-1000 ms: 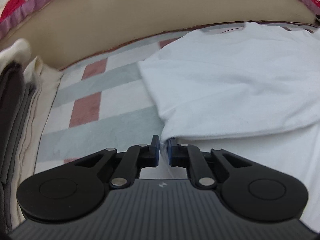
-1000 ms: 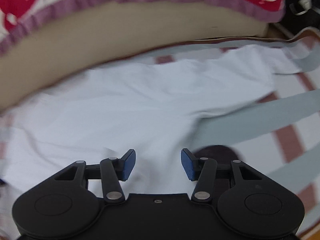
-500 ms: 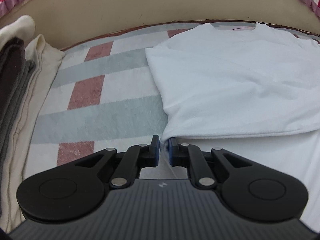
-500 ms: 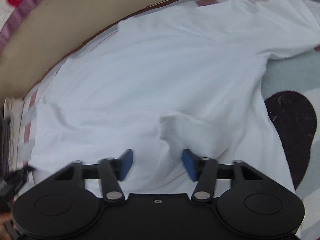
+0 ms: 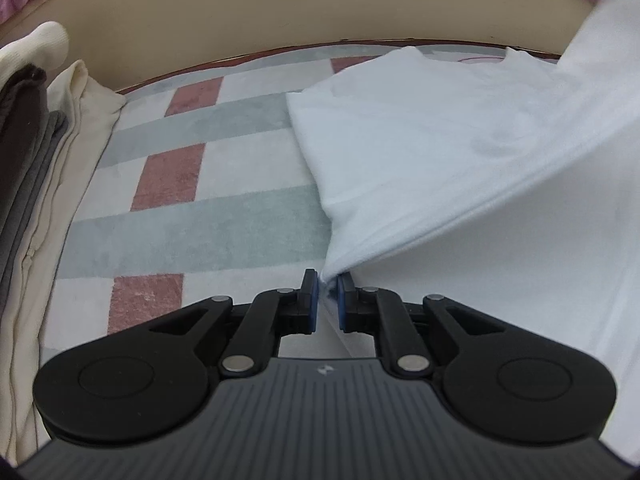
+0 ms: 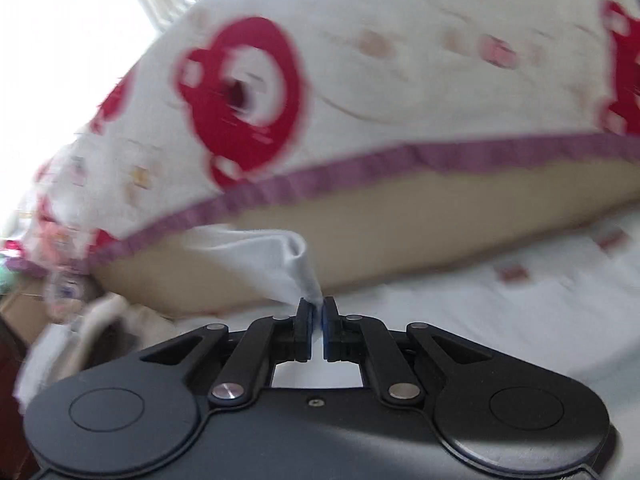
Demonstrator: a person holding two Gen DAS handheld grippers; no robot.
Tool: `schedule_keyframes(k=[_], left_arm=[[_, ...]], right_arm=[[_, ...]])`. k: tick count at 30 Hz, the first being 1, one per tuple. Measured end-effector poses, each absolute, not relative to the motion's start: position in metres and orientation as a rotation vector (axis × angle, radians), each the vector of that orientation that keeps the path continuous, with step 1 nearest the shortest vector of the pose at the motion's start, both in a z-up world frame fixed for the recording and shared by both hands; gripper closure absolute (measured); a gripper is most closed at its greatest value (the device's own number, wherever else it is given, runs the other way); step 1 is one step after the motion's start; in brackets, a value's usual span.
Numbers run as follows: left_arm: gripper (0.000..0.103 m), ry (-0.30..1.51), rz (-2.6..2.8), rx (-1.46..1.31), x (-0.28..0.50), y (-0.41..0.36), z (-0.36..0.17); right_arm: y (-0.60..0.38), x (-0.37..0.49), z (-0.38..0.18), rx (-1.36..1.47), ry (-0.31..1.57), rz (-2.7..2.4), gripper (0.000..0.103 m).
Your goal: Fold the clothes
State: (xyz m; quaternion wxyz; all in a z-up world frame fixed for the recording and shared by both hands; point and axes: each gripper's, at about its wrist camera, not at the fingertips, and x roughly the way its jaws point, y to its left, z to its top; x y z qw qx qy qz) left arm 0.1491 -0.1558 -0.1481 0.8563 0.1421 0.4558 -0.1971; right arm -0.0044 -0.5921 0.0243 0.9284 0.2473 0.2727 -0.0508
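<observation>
A white T-shirt [image 5: 420, 152] lies on a checked blanket [image 5: 200, 216]. My left gripper [image 5: 328, 288] is shut on the shirt's near left corner, low over the blanket. The shirt's right side rises in a taut fold [image 5: 592, 92] toward the upper right. My right gripper [image 6: 317, 312] is shut on a bunched tip of the white shirt [image 6: 280, 260] and holds it up in the air. The right wrist view is blurred by motion.
A stack of folded dark, grey and cream clothes [image 5: 36, 168] stands at the left of the blanket. A beige bed edge [image 5: 280, 12] with a red-and-white quilt [image 6: 360, 80] runs along the far side.
My right gripper has shut on the shirt and lifted it up and across, so its view now faces the quilt. My left gripper stays shut on the corner and has barely moved.
</observation>
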Motion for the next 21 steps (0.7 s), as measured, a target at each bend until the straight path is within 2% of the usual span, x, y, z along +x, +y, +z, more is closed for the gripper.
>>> schedule_keyframes(k=[5, 7, 10, 11, 12, 13, 17, 19, 21], left_arm=[[0.092, 1.001, -0.417, 0.322, 0.146, -0.161, -0.152], [0.092, 1.019, -0.404, 0.325, 0.147, -0.159, -0.157], [0.092, 1.045, -0.399, 0.302, 0.15, -0.154, -0.157], [0.091, 1.052, -0.4, 0.29, 0.151, -0.152, -0.157], [0.091, 1.058, -0.401, 0.28, 0.152, -0.15, -0.157], [0.091, 1.062, -0.402, 0.275, 0.153, -0.149, -0.157], [0.089, 1.104, -0.446, 0.282, 0.153, -0.149, -0.154], [0.088, 1.111, -0.502, 0.251, 0.151, -0.145, -0.147], [0.078, 1.096, -0.557, 0.208, 0.148, -0.141, -0.137]], right_arm=[[-0.618, -0.02, -0.075, 0.55, 0.847, -0.312, 0.097], [-0.622, -0.025, -0.096, 0.566, 0.88, -0.329, 0.097], [-0.616, -0.021, -0.093, 0.498, 0.906, -0.354, 0.092], [-0.617, -0.02, -0.088, 0.441, 0.923, -0.385, 0.087], [-0.617, -0.019, -0.083, 0.382, 0.933, -0.421, 0.072], [-0.618, -0.017, -0.078, 0.349, 0.935, -0.454, 0.068], [-0.625, -0.03, -0.058, 0.246, 0.894, -0.52, 0.067], [-0.623, -0.035, -0.047, 0.193, 0.857, -0.427, 0.063], [-0.617, -0.031, -0.041, 0.153, 0.839, -0.303, 0.059]])
